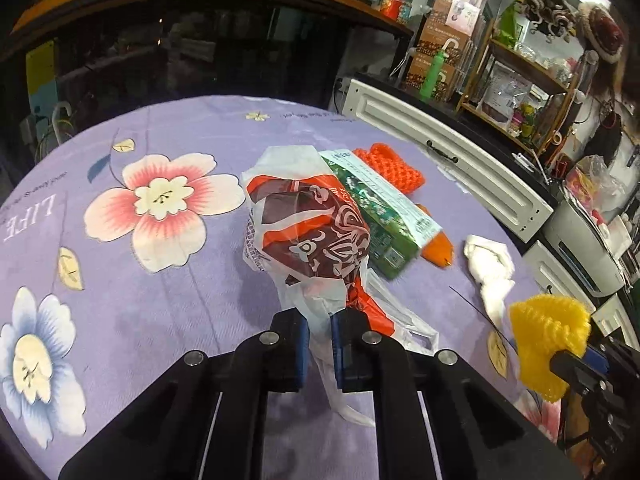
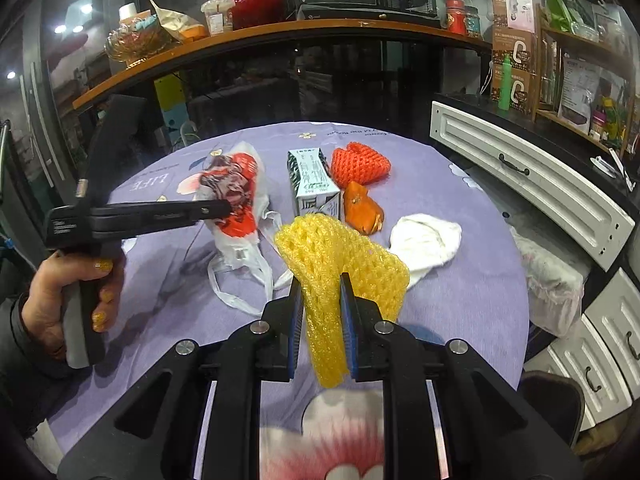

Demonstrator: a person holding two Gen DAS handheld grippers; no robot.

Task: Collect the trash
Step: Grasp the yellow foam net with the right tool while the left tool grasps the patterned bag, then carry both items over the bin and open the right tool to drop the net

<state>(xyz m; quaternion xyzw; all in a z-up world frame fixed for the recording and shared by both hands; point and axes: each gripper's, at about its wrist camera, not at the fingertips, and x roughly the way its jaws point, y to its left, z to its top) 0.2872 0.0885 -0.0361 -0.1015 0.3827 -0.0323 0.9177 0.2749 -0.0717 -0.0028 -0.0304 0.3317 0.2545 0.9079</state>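
barely begun: the left gripper (image 1: 319, 330) pinches the plastic bag (image 1: 308, 236), the right gripper (image 2: 320, 308) clamps the yellow foam net (image 2: 340, 256), while carton (image 2: 312, 180), orange net (image 2: 360, 164), peel (image 2: 362, 208) and tissue (image 2: 424, 240) lie on the worktop (image 1: 180, 280).

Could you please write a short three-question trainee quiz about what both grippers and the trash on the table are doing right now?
1. True or false: the right gripper is empty.
2. What does the left gripper pinch? A carton, B plastic bag, C tissue.
3. Which foam net lies on the tablecloth?

Key: 1 false, it grips the yellow foam net. 2 B, the plastic bag. 3 The orange foam net.
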